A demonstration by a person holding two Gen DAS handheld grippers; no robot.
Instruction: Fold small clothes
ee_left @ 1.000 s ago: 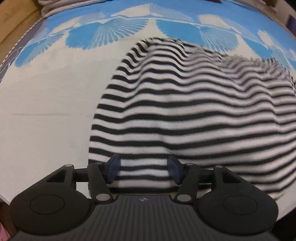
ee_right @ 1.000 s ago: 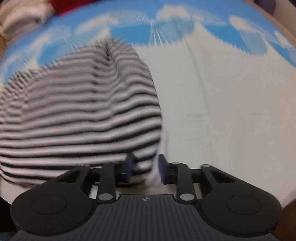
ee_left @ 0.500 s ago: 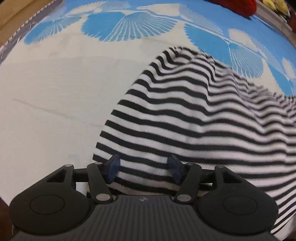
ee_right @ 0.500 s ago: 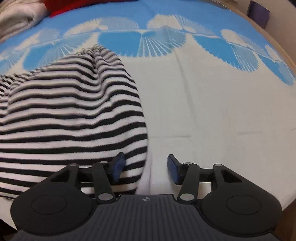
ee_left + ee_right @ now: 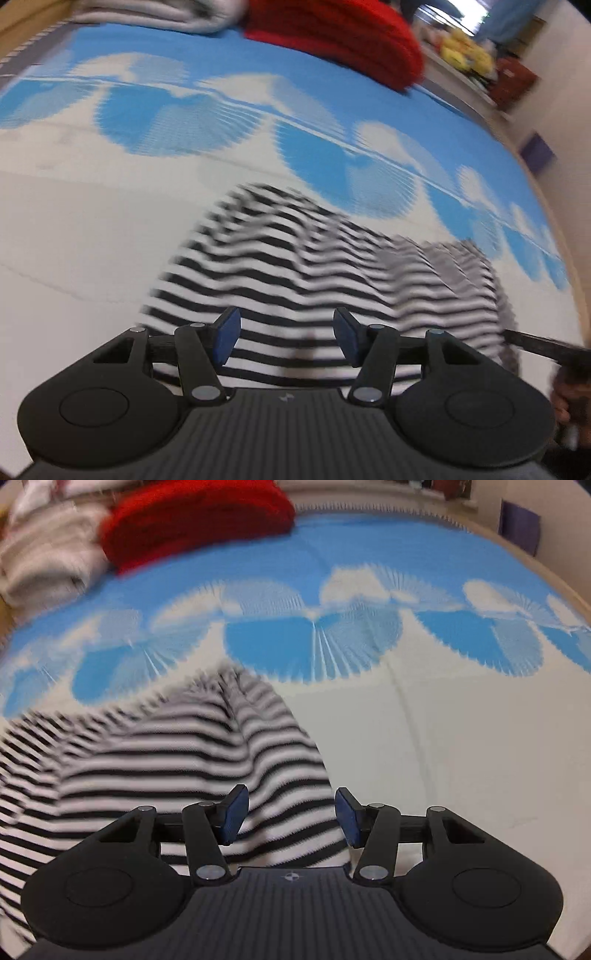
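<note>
Layout of garments on the bed

The striped garment (image 5: pixel 295 266) is spread on the bedcover (image 5: pixel 92 206), directly before both grippers. At 12 o'clock, behind it, a folded knit (image 5: pixel 195 517) is placed, with a stack of folded clothes (image 5: pixel 48 565) at 10 o'clock beside it.

Striped garment (image 5: pixel 295 266) under parted left claw (image 5: pixel 286 339)

No readable text, nos. or labels anywhere. Only marks: a small pale emblem, too small to make out, sat on the ribbed body of the left gripper (image 5: pixel 286 341) & the right gripper (image 5: pixel 291 821).
</note>
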